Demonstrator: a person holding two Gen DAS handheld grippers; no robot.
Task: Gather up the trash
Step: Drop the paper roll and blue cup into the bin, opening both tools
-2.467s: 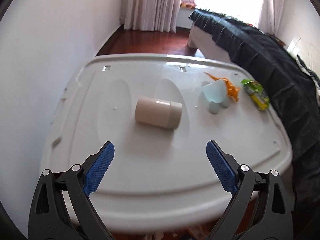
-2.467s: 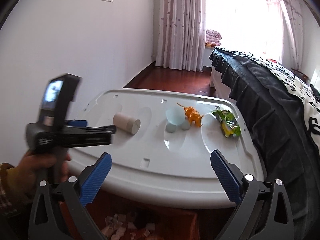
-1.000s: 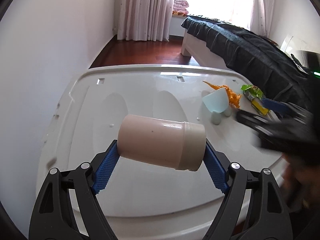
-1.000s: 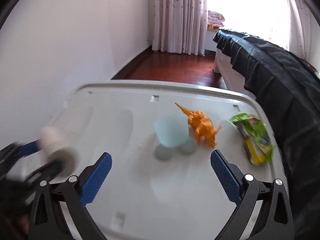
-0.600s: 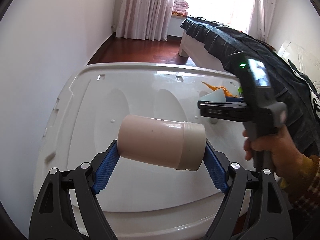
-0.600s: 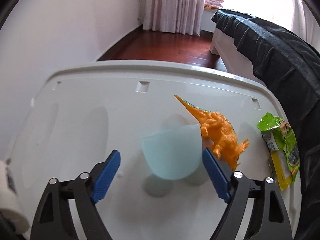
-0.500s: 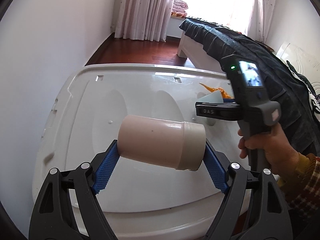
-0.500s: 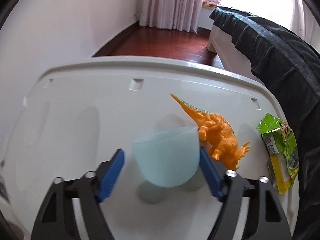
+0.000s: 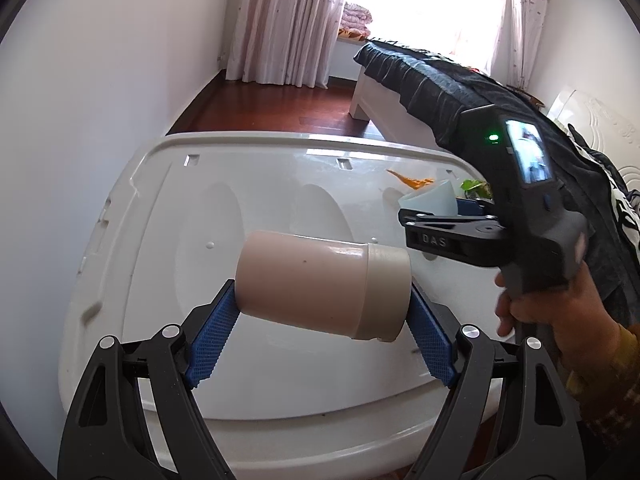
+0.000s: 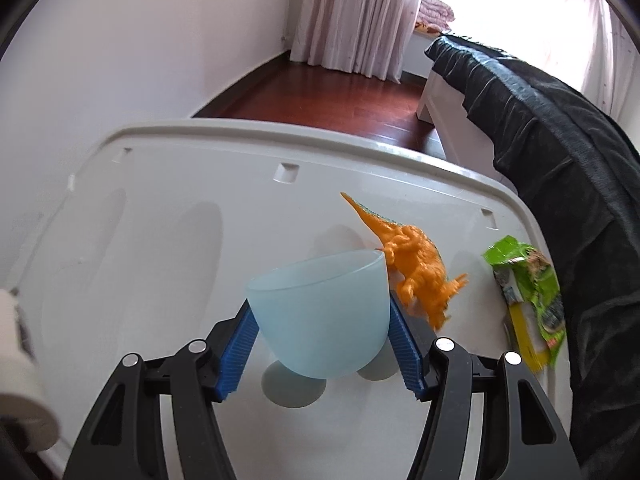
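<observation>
A beige lidded cup (image 9: 320, 280) lies sideways between the blue pads of my left gripper (image 9: 321, 300), which is shut on it above the white plastic lid (image 9: 280, 380). My right gripper (image 10: 319, 320) is shut on a pale blue frosted cup (image 10: 316, 292), with both pads pressed against its sides. An orange toy dinosaur (image 10: 416, 268) lies just right of that cup, touching its rim. Further right, a green snack wrapper (image 10: 528, 280) rests at the lid's edge. In the left wrist view a hand (image 9: 552, 312) holds the right gripper's black body, and the blue cup (image 9: 430, 200) shows beyond it.
A bed under a dark cover (image 10: 560, 140) runs along the right side of the lid. A white wall (image 10: 120, 60) stands close on the left. Dark wood floor (image 10: 328, 100) and curtains (image 10: 352, 12) lie beyond the far edge.
My left gripper took the beige cup off the lid and has held it still since. My right gripper moved forward and down to the blue cup and shut on it.
</observation>
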